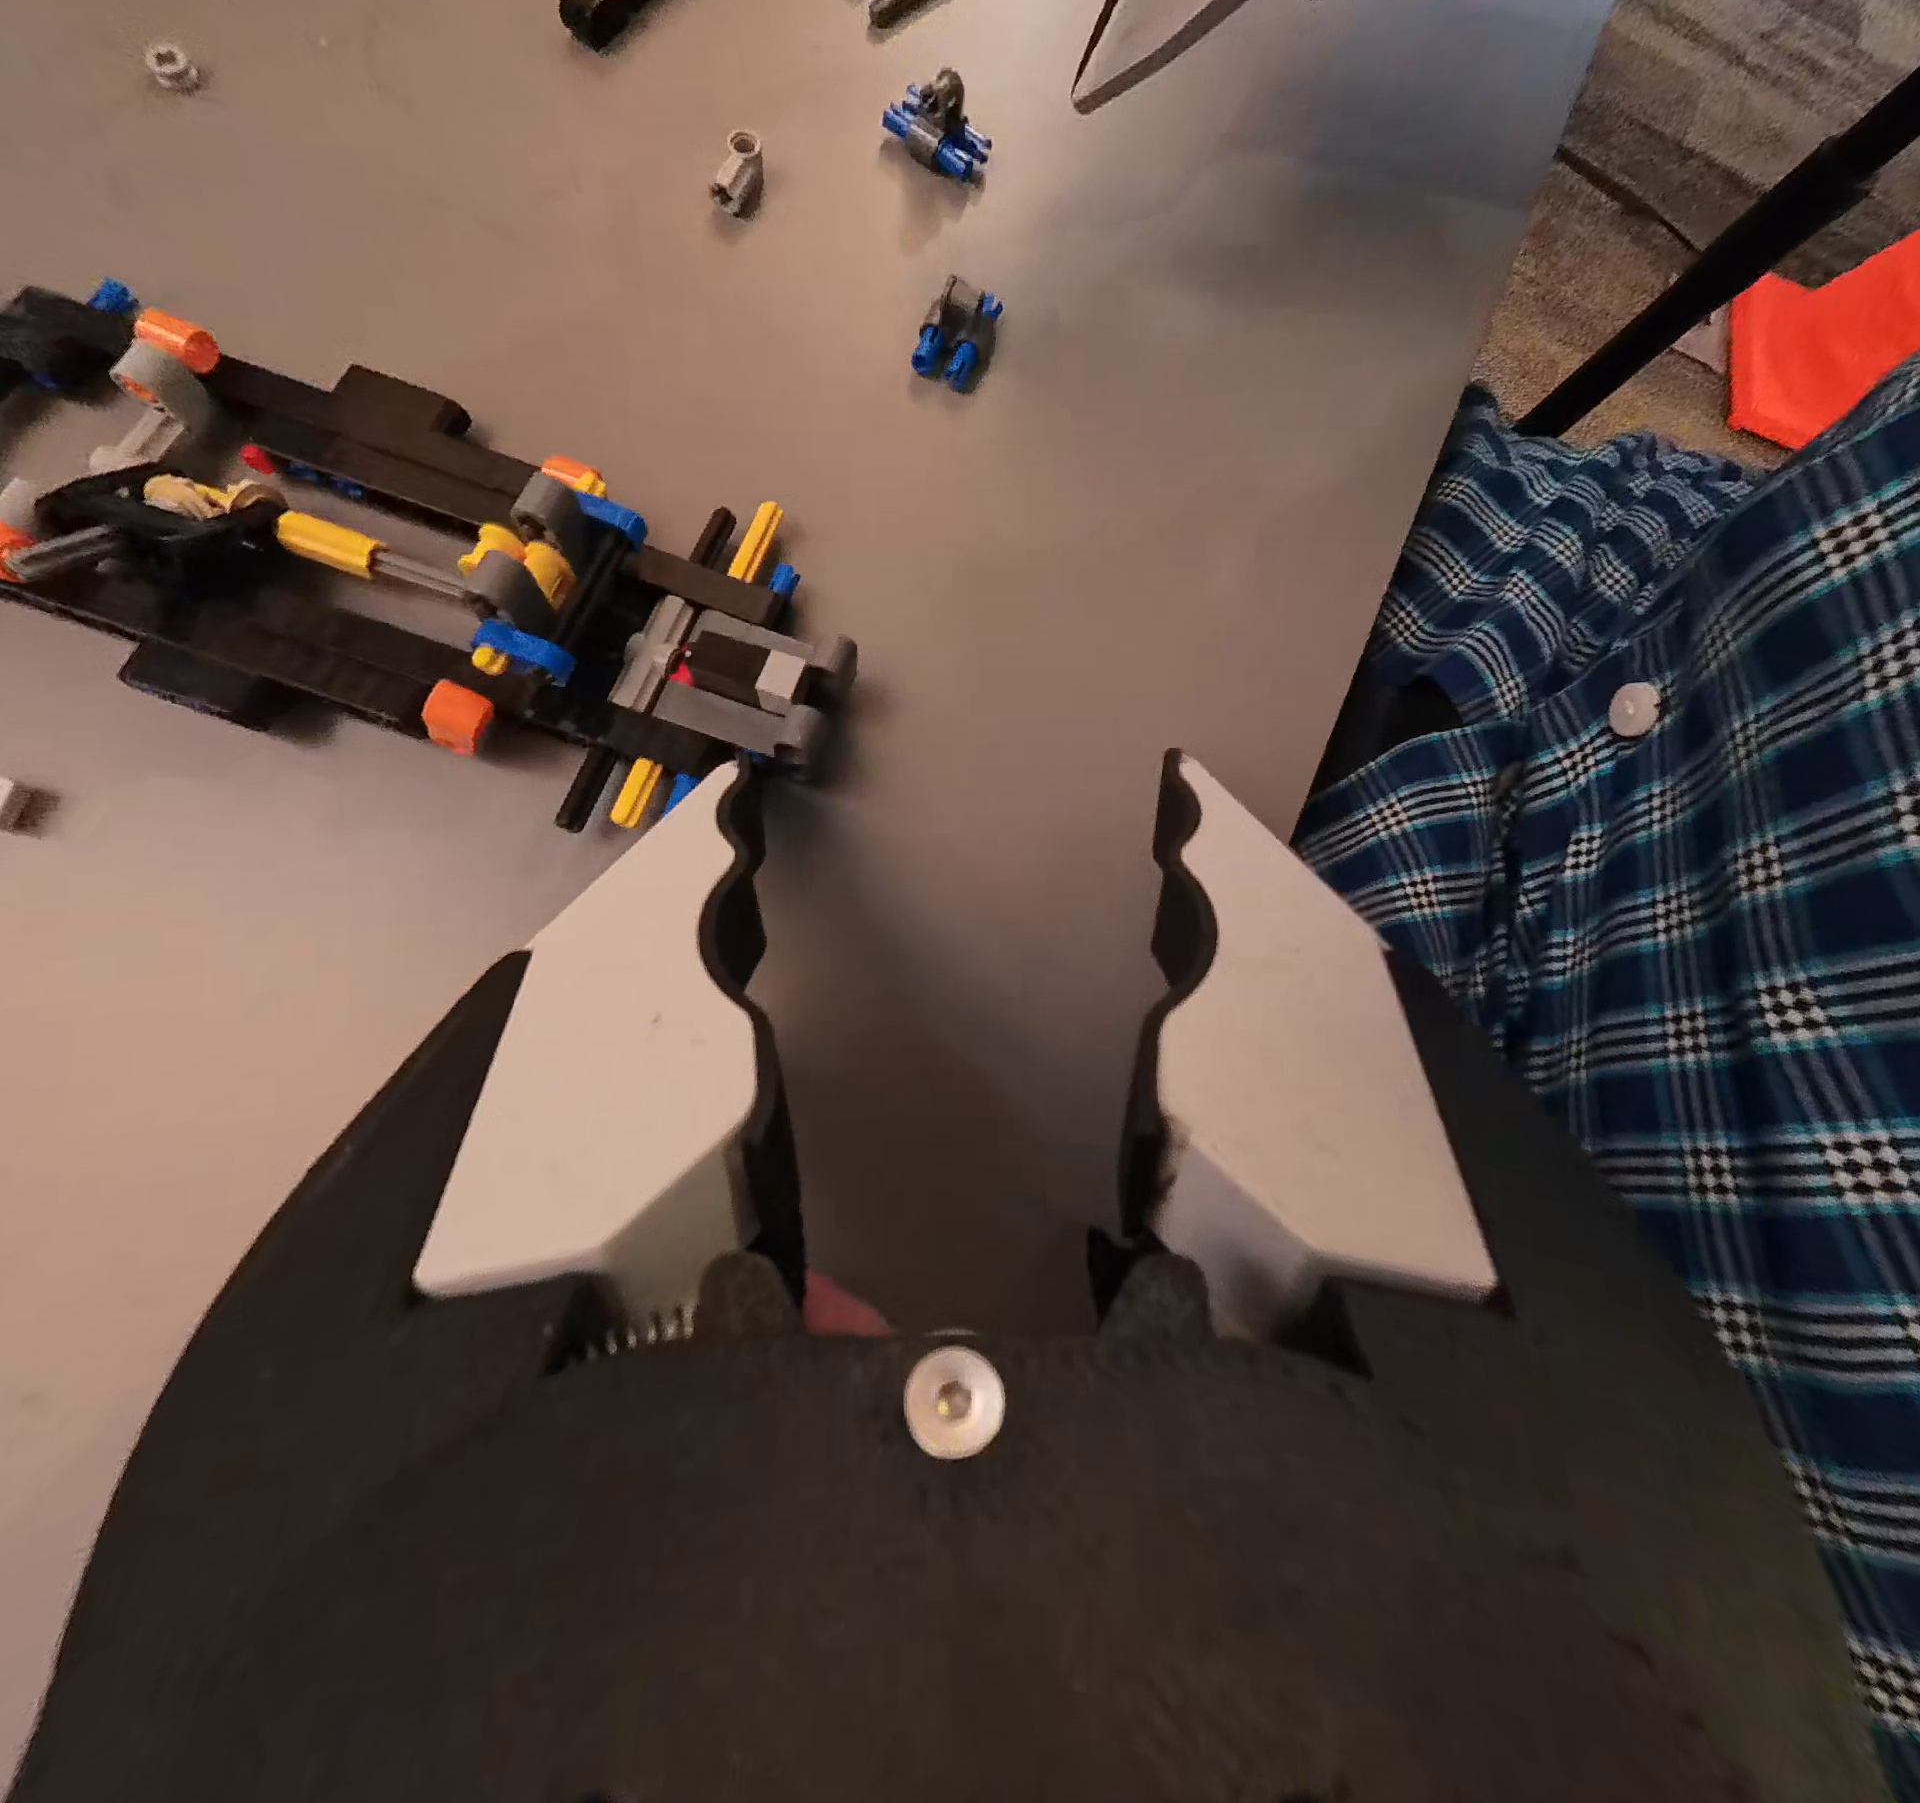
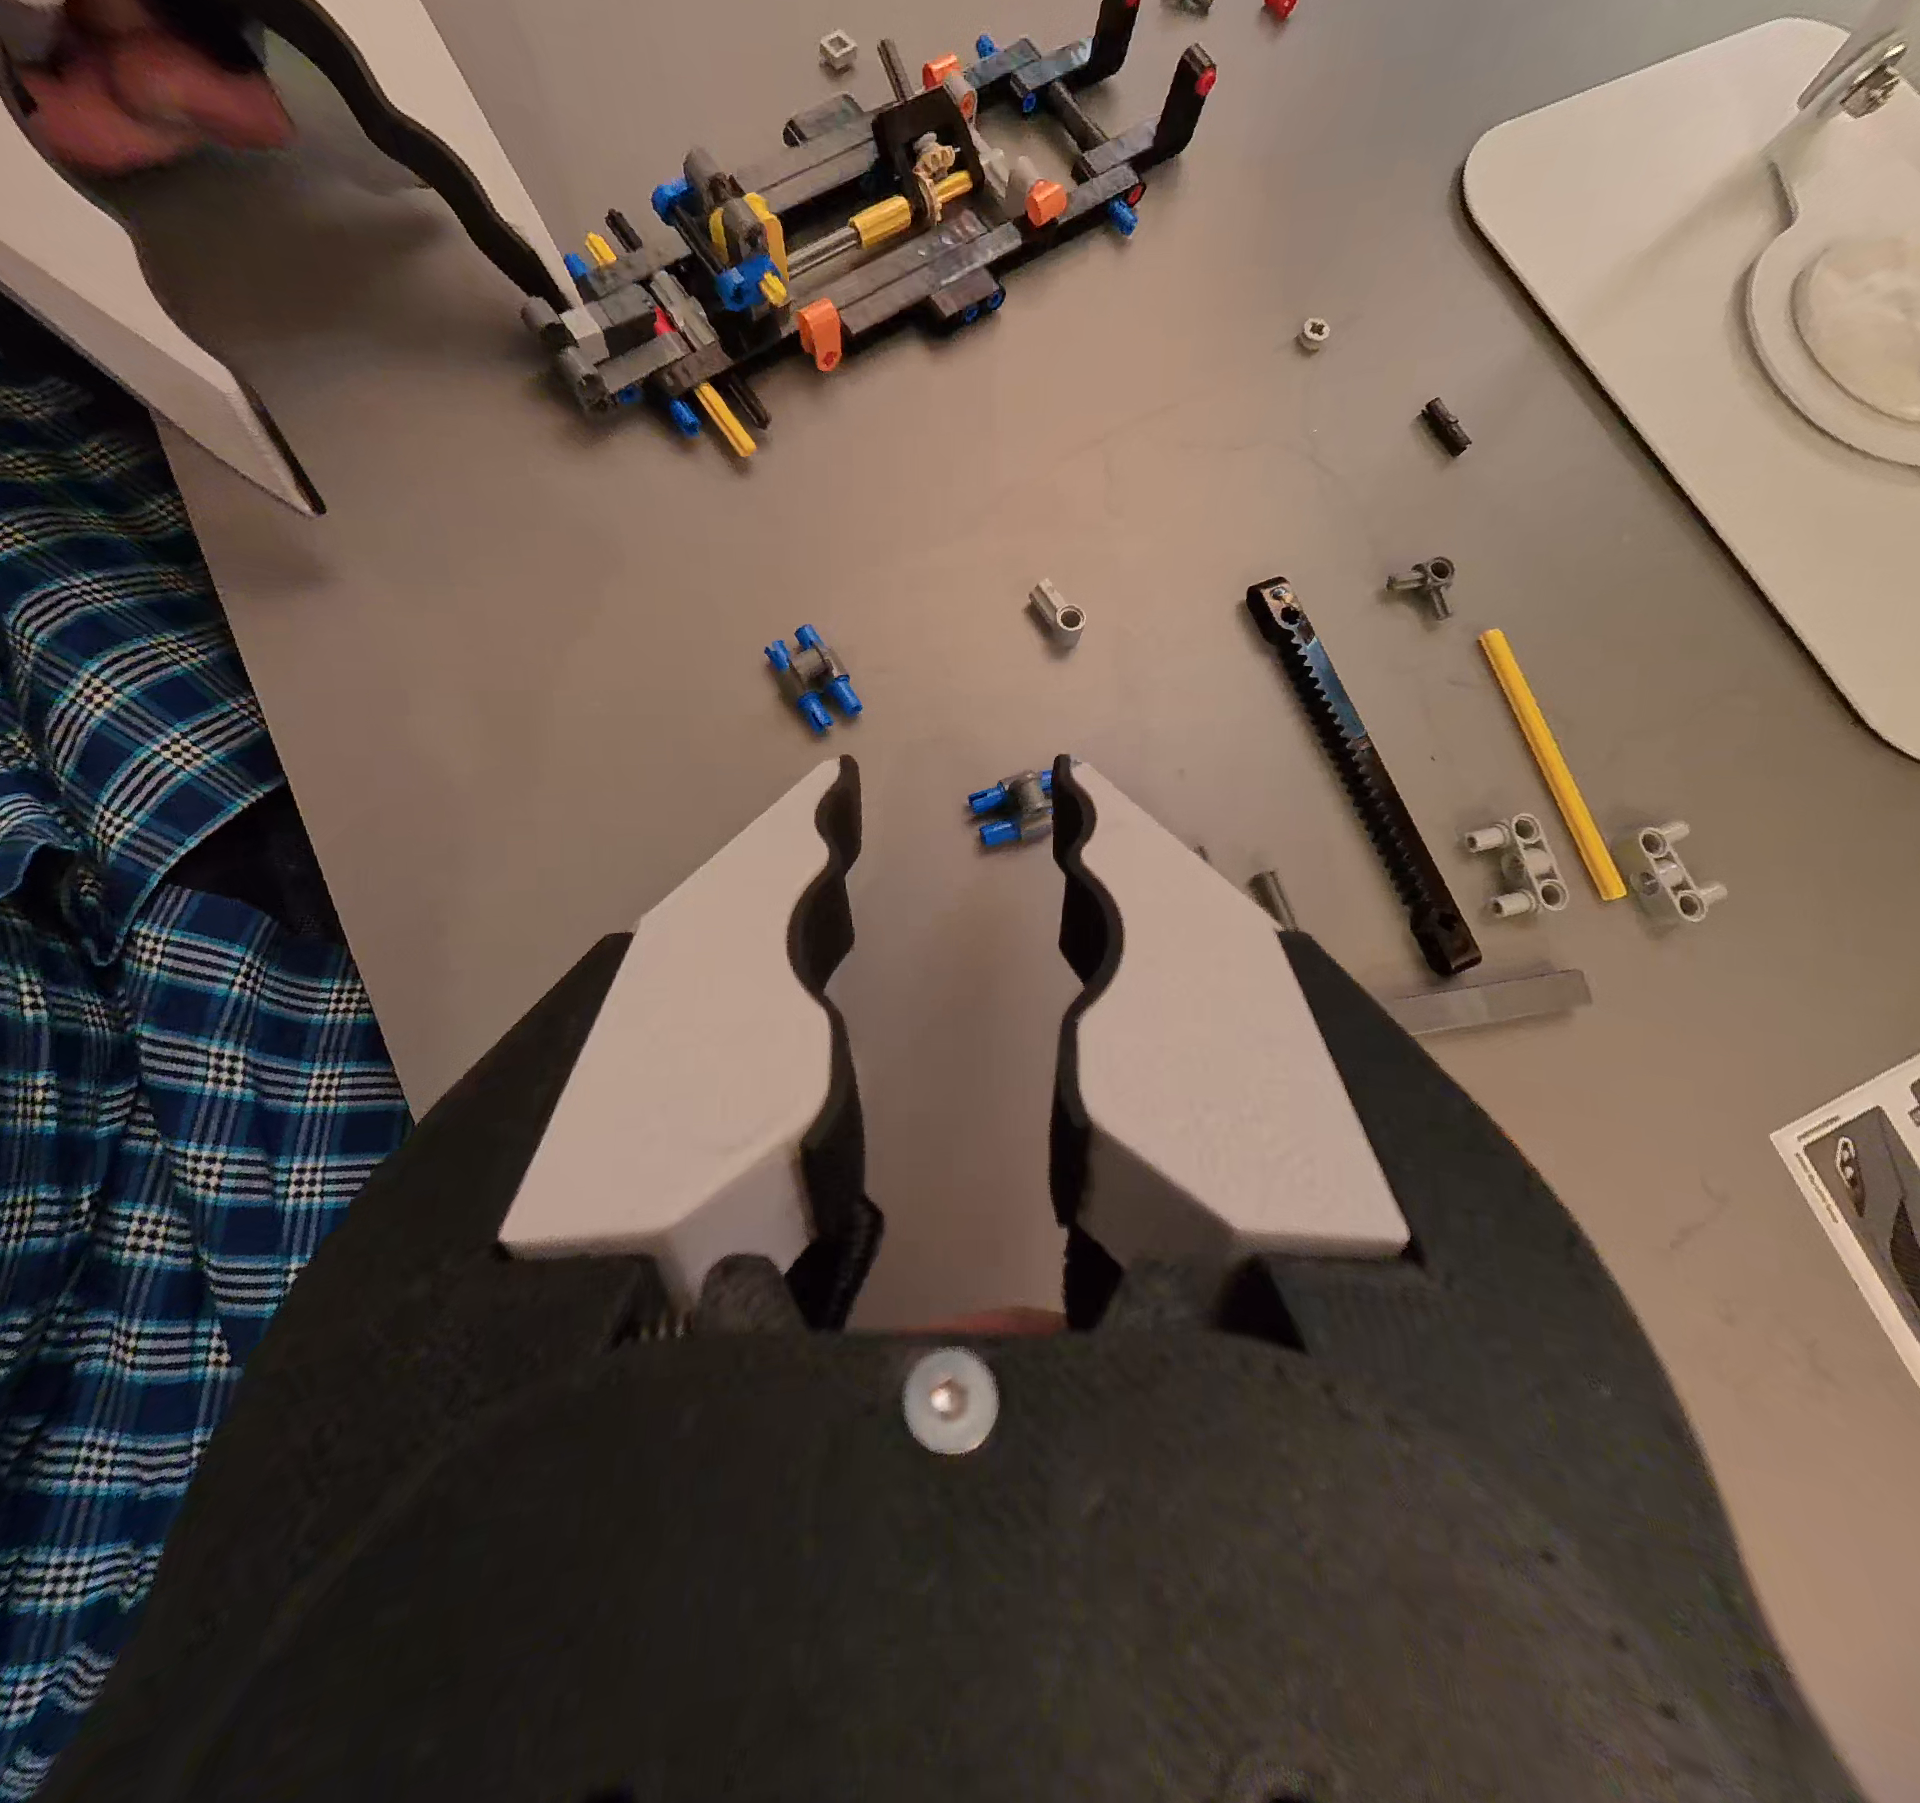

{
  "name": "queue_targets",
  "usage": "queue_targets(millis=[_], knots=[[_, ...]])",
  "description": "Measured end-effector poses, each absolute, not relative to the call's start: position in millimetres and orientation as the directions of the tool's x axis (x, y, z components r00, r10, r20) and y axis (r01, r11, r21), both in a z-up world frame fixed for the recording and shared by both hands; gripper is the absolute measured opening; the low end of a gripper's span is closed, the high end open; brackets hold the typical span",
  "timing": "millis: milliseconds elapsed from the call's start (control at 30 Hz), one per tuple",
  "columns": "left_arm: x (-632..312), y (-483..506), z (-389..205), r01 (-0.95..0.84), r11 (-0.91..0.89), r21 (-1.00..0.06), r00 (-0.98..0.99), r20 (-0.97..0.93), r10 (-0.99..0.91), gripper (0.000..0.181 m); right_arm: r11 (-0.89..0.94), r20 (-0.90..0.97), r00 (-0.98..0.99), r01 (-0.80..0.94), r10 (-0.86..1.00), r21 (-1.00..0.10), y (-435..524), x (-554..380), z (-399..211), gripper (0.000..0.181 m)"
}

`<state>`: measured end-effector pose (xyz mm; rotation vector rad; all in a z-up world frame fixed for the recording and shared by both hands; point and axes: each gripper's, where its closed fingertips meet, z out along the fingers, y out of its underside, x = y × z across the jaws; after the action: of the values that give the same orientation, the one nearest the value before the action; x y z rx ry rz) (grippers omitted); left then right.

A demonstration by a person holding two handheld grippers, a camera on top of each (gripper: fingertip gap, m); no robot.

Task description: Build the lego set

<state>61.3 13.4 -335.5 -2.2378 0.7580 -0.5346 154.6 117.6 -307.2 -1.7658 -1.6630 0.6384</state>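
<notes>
A half-built Lego chassis (image 1: 416,569) of black beams with orange, yellow and blue parts lies on the grey table (image 1: 1039,527); it also shows in the right wrist view (image 2: 862,226). My left gripper (image 1: 956,766) is open and empty, its left fingertip beside the chassis's near end. My right gripper (image 2: 954,766) is open and empty above the table, with a small grey-and-blue pin piece (image 2: 1010,806) just off its right fingertip. A second grey-and-blue pin piece (image 2: 812,678) lies a little farther off.
Loose parts lie to the right: a black toothed rack (image 2: 1361,777), a yellow axle (image 2: 1550,761), two light grey connectors (image 2: 1519,865), a grey beam (image 2: 1496,997). A white stand base (image 2: 1662,278) sits at far right, a printed booklet (image 2: 1860,1192) near it. A plaid sleeve (image 2: 135,922) crosses the table edge. My hands' fingertips stand some 15 centimeters from each other.
</notes>
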Motion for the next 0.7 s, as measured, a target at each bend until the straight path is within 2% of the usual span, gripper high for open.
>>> queue_targets(millis=[300, 700], knots=[[44.7, 13.0, -324.1, -0.339, -0.568, -0.750, 0.748, 0.152, -0.646, 0.076, -0.019, 0.055, 0.085, 0.689, 0.995, -0.725, 118.5, 155.0, -308.2, 0.034], [15.8, 14.6, -329.2, -0.413, -0.547, -0.729, 0.787, 0.017, -0.617, 0.070, 0.018, 0.057, 0.035, 0.685, 0.998, -0.728, 108.3, 150.7, -306.8, 0.031]])
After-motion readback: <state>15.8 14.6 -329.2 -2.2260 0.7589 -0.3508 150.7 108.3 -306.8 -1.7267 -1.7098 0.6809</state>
